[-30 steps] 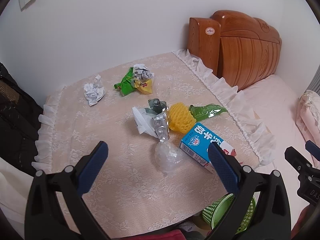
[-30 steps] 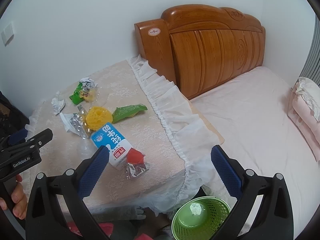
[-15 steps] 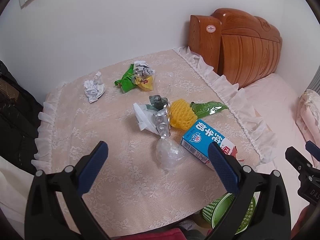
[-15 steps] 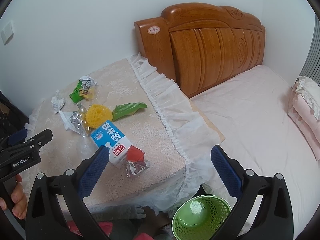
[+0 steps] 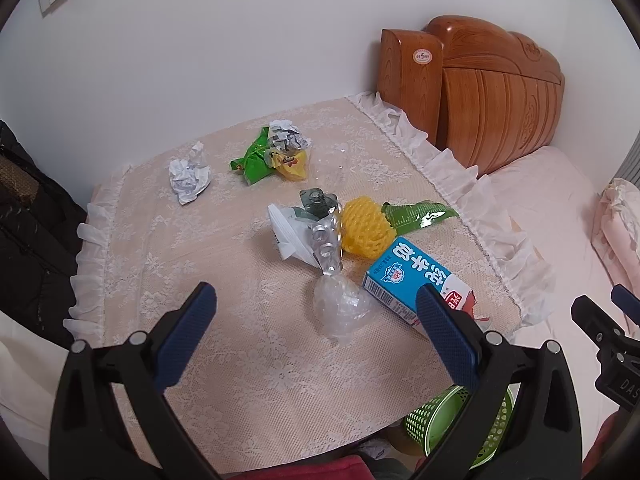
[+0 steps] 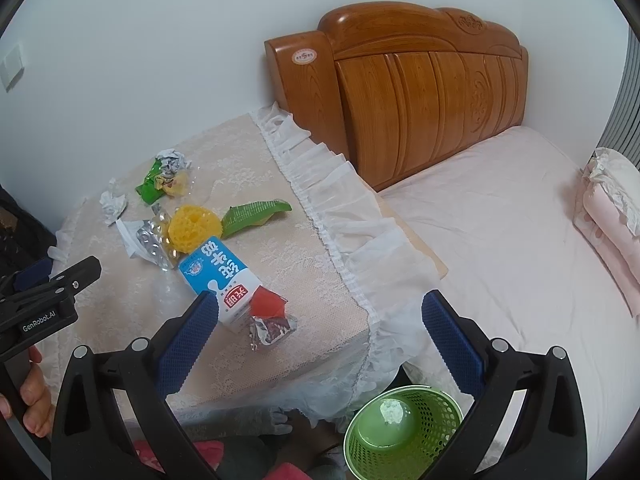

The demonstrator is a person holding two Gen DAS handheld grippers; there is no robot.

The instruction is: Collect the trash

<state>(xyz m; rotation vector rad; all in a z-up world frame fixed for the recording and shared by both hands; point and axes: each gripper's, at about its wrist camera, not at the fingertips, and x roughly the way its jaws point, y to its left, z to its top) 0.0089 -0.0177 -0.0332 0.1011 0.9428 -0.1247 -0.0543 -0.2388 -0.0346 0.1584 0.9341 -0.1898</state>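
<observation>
**Trash on table, both grippers empty, bin below near edge**

The left gripper (image 5: 316, 304) was held above the near part of the lace-covered table (image 5: 240, 380), its jaws spread wide with nothing between them. The right gripper (image 6: 320, 312) was likewise held wide apart and empty, over the table's near right corner.

The trash was seen scattered on the table. A blue milk carton (image 6: 218, 272) lay on its side at near right, with a red wrapper (image 6: 268, 304) and a foil scrap (image 6: 272, 328) touching its near end. A clear plastic bag (image 5: 340, 308) lay just left of the carton. Farther back, a yellow foam net (image 5: 366, 230), a blister pack (image 5: 326, 244), a white packet (image 5: 286, 232) and a green wrapper (image 5: 418, 216) were clustered. At the far side a crumpled paper (image 5: 188, 172) and a green-and-yellow snack bag (image 5: 272, 156) were noted. A green bin (image 6: 400, 432) stood on the floor below the near right corner, holding one pale scrap; the task was judged barely begun.

Risks judged:
- The clear bag is thin and limp, so the pads could slip off it or pinch the lace cloth with it, dragging other pieces.
- The carton is broad; a grip across its width could fail, or push the red wrapper and foil over the edge.
- The bin sits below and partly under the frill, so a release from above could miss it.
</observation>
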